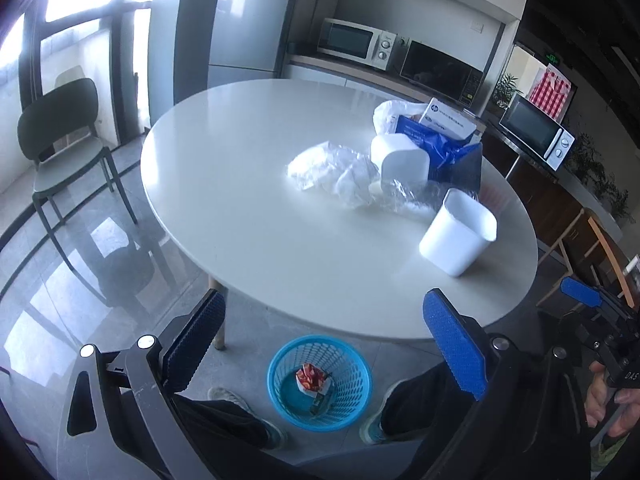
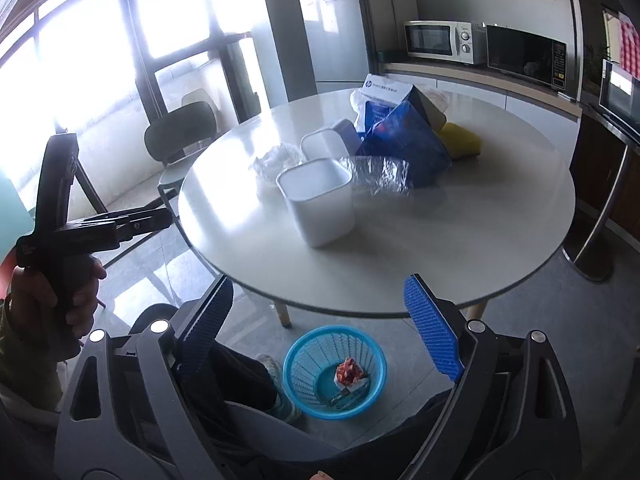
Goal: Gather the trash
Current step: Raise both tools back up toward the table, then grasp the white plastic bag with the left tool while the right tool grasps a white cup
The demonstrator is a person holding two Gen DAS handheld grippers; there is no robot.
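A blue mesh trash basket (image 1: 320,382) stands on the floor below the round white table (image 1: 248,208), holding a red-and-white wrapper (image 1: 312,378). It also shows in the right wrist view (image 2: 335,372) with the wrapper (image 2: 349,372). My left gripper (image 1: 324,344) is open and empty, held above the basket. My right gripper (image 2: 320,328) is open and empty, also above the basket. On the table lie crumpled clear plastic (image 1: 332,172), two white bins (image 1: 460,236) (image 1: 400,158) and a blue bag (image 2: 404,144).
A white HP box (image 1: 448,118) sits behind the blue bag. A yellow object (image 2: 460,140) lies on the table's far side. A dark chair (image 1: 64,136) stands left of the table. Microwaves (image 1: 356,42) line the counter. The person's legs and shoes (image 1: 240,412) flank the basket.
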